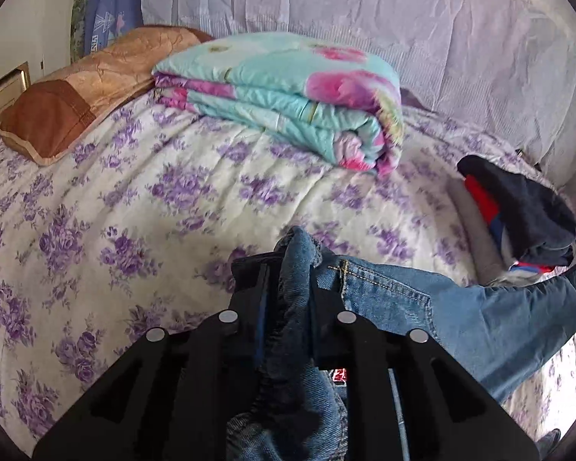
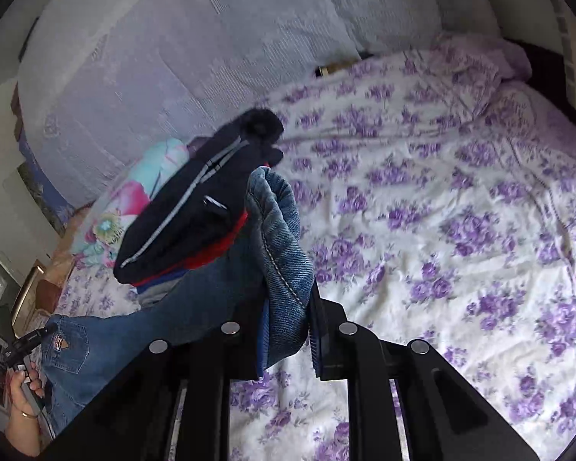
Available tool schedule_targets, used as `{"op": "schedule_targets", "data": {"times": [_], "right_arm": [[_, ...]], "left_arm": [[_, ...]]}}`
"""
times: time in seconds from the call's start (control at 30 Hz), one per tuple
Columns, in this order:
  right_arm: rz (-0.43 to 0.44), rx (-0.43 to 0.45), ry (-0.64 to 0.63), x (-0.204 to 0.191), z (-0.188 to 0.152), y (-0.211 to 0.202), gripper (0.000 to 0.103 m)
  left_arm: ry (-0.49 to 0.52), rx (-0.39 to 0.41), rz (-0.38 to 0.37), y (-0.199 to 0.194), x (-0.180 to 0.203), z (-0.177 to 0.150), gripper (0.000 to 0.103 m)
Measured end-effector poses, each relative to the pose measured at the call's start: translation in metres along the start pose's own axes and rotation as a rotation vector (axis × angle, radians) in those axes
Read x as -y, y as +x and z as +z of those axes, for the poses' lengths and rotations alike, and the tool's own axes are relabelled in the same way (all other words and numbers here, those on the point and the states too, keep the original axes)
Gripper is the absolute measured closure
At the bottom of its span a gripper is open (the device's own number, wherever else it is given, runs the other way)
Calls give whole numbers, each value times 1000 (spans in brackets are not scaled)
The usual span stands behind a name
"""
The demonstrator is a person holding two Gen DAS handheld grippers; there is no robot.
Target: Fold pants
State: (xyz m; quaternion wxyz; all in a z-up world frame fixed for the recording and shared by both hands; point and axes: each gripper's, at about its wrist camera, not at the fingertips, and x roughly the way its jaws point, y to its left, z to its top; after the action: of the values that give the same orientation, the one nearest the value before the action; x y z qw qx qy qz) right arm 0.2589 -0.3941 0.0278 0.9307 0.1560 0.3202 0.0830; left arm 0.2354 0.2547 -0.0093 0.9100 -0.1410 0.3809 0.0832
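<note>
The blue denim pants (image 1: 460, 307) hang stretched in the air above the bed between my two grippers. My left gripper (image 1: 288, 269) is shut on a bunched edge of the pants near the waistband and a pocket seam. My right gripper (image 2: 288, 299) is shut on a folded hem end of the pants (image 2: 280, 238). In the right wrist view the denim runs left toward the back pocket with its label (image 2: 63, 345), where the other hand and gripper handle (image 2: 23, 345) show.
The bed (image 1: 115, 211) has a white sheet with purple flowers. A folded turquoise and pink quilt (image 1: 288, 96) and a brown pillow (image 1: 69, 100) lie at its far side. A pile of dark, red and grey clothes (image 1: 518, 219) sits on the right. A white curtain (image 1: 364, 7) hangs behind.
</note>
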Motion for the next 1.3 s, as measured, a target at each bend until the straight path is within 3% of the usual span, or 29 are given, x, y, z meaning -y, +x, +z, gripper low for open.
{"op": "schedule_targets", "data": {"times": [0.07,0.13,0.17,0.2,0.23,0.27,0.3,0.33,0.37,0.43,0.53,0.7,0.8,0.9,1.0,1.03,1.1,1.13,1.17,1.2,1.23,1.3], "right_arm": [[-58,4,4,11,-8,3,85],[-106,-140,52,34,-27,42,84],[-127,-211,80,47,-40,62,82],[-161,-273,85,56,-54,80,80],[-155,-238,77,57,-63,81,77],[-180,-191,53,53,-64,70,68],[-239,-181,29,47,-62,62,57],[-270,-160,9,41,-60,49,36],[-253,-120,-15,35,-58,33,30],[-224,-76,-61,27,-55,-3,28],[-178,-83,-86,28,-65,-58,21],[-135,-157,-63,38,-130,-131,11],[-25,-228,11,44,-177,-143,11],[63,-252,10,34,-209,-138,11],[80,-270,-16,22,-225,-127,10],[88,-259,-31,19,-227,-126,13],[50,-277,-53,21,-225,-119,63],[100,-282,7,32,-219,-118,88],[144,-273,64,42,-213,-119,93],[157,-260,70,45,-206,-121,94],[161,-243,50,44,-196,-126,95],[155,-200,1,36,-175,-143,95]], "left_arm": [[22,23,7,5,12,-1,87],[57,-63,70,43,18,-7,85],[69,-140,101,71,19,-11,81],[64,-155,123,83,17,-14,67],[71,-150,146,88,18,-12,59],[66,-163,143,88,17,-8,55],[44,-199,114,87,16,-3,45],[16,-232,79,83,12,1,35],[-8,-246,43,76,7,6,35],[-37,-219,3,45,-7,13,33],[-39,-161,-23,-20,-29,5,24],[-17,-118,55,-105,-55,-75,22],[-66,-185,20,-109,-65,-127,22],[-132,-214,-17,-88,-67,-149,23],[-229,-197,-156,-68,-61,-152,23],[-229,-190,-169,-63,-54,-151,21],[-209,-148,-118,-58,-42,-147,24],[-221,-139,-99,-57,-40,-146,38],[-247,-131,-95,-56,-43,-144,54],[-273,-121,-93,-58,-46,-141,84],[-303,-110,-113,-63,-50,-139,92],[-311,-68,-134,-82,-50,-134,94]]}}
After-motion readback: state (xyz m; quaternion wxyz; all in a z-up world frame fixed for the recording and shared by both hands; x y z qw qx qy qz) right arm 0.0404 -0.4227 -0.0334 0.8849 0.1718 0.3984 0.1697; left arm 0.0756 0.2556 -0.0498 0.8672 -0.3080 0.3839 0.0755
